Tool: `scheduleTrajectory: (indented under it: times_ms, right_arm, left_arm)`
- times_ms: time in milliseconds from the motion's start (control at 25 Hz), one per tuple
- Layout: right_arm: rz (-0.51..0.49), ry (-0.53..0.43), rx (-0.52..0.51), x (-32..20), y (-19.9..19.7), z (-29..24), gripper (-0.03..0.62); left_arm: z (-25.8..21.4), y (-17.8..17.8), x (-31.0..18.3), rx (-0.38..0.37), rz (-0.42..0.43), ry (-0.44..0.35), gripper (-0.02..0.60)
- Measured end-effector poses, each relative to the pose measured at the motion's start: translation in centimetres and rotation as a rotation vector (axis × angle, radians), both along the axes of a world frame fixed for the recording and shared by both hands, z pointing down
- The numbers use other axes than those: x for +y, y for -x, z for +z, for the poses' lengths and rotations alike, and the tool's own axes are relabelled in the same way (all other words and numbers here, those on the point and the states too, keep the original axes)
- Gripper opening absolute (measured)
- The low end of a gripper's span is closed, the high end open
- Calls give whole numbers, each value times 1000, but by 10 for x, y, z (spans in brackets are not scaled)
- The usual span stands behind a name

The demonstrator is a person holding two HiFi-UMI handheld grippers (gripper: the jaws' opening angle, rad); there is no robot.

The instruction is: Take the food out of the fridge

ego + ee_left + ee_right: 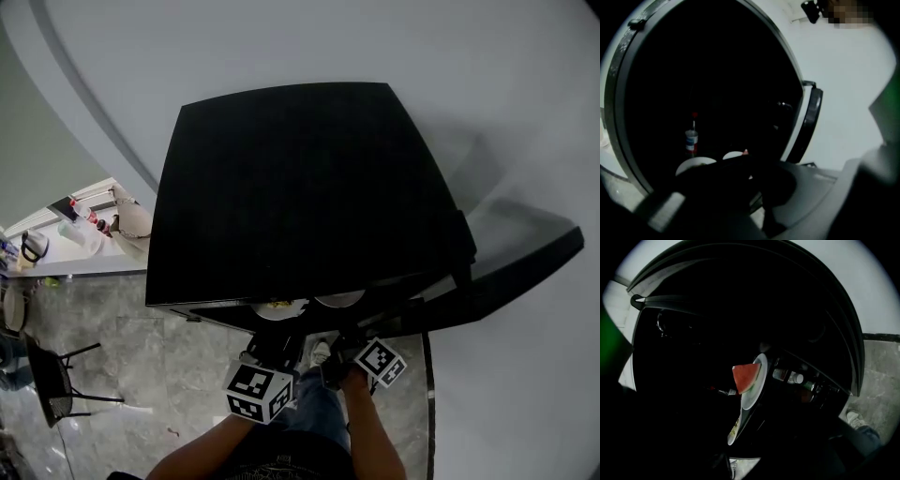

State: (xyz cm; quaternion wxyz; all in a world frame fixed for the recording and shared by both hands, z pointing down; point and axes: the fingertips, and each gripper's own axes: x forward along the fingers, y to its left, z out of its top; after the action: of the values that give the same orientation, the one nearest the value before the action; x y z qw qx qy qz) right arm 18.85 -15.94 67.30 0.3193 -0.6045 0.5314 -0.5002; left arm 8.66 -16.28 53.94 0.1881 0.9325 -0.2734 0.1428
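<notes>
The fridge (300, 187) stands with its door (506, 277) swung open toward 4 o'clock, so the opening step looks done. No food is out yet. Both plates sit side by side on a shelf at the fridge's 6 o'clock edge, and lifting them out is what remains.

One plate (757, 380) carries a watermelon wedge (746, 377). In the right gripper view, which is rolled, its long axis runs about 12 to 6, tip toward 6. The other plate (733, 427) lies just below it.

The right gripper (339, 349) seems spread, with nothing in it. The left gripper (279, 345) is lost in shadow, so I cannot tell how its jaws stand. A bottle (691, 140) stands behind the plates.
</notes>
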Motion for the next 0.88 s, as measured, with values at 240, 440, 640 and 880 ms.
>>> scheduleTrajectory:
  times_ms: [240,440,640,880]
  right_arm:
    - [48,9,-85,-12,-10,10,118]
    - [85,44,-160,-15,-16,20,115]
    - [100,61,-208,-16,-21,25,84]
    - [118,81,-247,-15,-20,20,32]
  left_arm:
    - [5,3,-8,-17,-20,3,-12]
    - [8,4,-11,-31,-26,7,-12]
    - [10,1,-10,-37,-16,8,-12]
    - [11,1,-12,-29,-17,16,-12]
